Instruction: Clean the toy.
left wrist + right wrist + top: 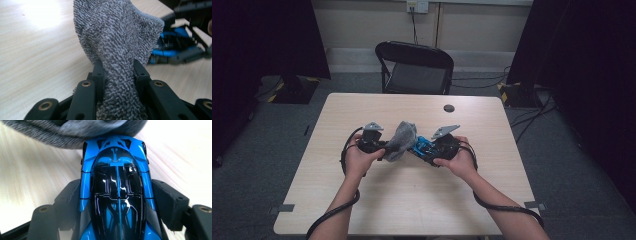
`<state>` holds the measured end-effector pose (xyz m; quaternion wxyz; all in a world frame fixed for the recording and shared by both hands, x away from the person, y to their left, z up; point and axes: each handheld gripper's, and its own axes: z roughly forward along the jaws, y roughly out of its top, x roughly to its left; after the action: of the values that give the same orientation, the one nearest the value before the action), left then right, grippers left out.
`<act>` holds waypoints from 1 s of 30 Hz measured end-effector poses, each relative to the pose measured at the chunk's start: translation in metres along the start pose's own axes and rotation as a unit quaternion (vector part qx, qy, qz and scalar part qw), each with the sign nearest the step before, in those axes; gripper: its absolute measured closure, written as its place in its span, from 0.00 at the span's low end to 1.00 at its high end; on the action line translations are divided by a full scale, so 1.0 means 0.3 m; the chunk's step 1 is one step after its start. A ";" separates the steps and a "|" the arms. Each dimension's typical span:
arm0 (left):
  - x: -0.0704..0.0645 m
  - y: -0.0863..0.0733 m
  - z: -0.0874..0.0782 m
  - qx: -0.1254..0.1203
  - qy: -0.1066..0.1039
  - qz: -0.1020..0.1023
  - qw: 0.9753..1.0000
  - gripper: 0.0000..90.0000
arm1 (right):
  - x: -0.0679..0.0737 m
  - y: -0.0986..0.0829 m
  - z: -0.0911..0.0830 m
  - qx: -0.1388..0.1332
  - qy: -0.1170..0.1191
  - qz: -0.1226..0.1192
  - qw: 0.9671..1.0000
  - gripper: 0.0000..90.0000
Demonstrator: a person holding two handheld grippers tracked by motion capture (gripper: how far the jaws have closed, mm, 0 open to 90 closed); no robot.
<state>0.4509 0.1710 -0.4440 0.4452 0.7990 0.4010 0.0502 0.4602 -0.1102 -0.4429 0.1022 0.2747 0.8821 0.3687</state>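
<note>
dim room, dark edges | glare on table (42,17) (top left) | cloth (75,132) blurred

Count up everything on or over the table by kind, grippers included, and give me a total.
Grippers: 2, left gripper and right gripper
Grey cloths: 1, the cloth clamped in the left fingers
Blue toy cars: 1, the car held by the right gripper
Dark round discs: 1, the disc near the table's far edge
Total: 5
</note>
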 end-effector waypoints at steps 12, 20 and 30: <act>0.079 -0.046 -0.057 -0.004 0.088 -0.046 0.995 0.78 | 0.001 0.015 -0.022 -0.013 0.001 0.003 1.000 0.32; 0.060 -0.053 -0.015 0.026 0.110 -0.031 0.993 0.77 | 0.000 0.043 -0.039 -0.023 0.002 0.006 1.000 0.32; 0.007 -0.038 0.043 0.033 0.085 -0.017 0.996 0.78 | -0.004 0.061 -0.055 -0.032 -0.001 0.010 0.999 0.31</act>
<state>0.4511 0.1670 -0.4608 0.3835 0.7992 0.4526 0.0970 0.4624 -0.1100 -0.4183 0.1078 0.2803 0.8671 0.3976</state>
